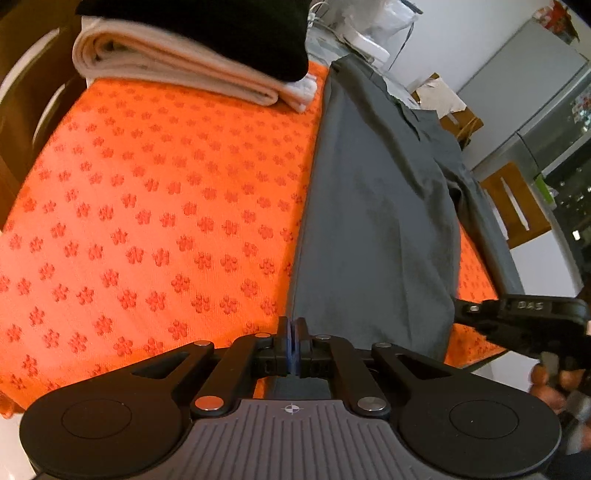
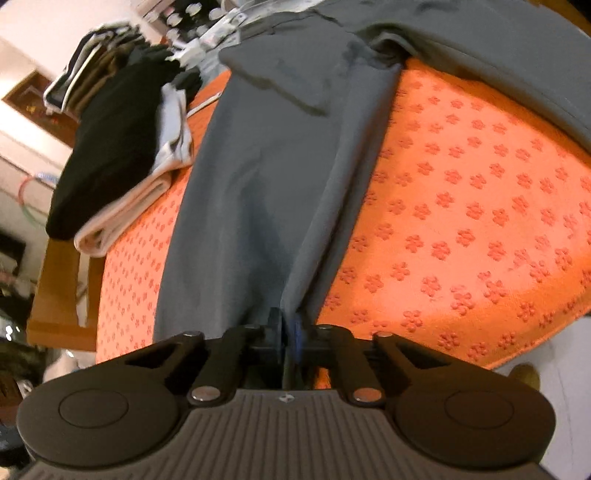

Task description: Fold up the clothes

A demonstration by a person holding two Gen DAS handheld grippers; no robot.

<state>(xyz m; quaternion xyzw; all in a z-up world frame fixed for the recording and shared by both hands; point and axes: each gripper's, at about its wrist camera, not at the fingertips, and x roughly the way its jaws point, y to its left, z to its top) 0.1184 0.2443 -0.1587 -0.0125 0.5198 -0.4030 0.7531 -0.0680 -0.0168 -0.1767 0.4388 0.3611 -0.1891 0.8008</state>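
Observation:
A grey garment [image 1: 376, 229] lies stretched along the right part of an orange flower-patterned cloth [image 1: 155, 206]. My left gripper [image 1: 294, 332] is shut on the garment's near left edge. My right gripper [image 2: 286, 325] is shut on another near edge of the same grey garment [image 2: 266, 177], which runs away from it over the orange cloth [image 2: 461, 229]. The right gripper also shows in the left wrist view [image 1: 476, 309], at the garment's near right corner. A sleeve [image 2: 280, 74] lies folded across the garment's far end.
A stack of folded clothes, beige [image 1: 166, 62] under black [image 1: 229, 26], sits at the far left of the cloth; it also shows in the right wrist view [image 2: 118, 155]. Wooden chairs [image 1: 513, 203] stand past the right edge. A fridge [image 1: 524, 74] is behind.

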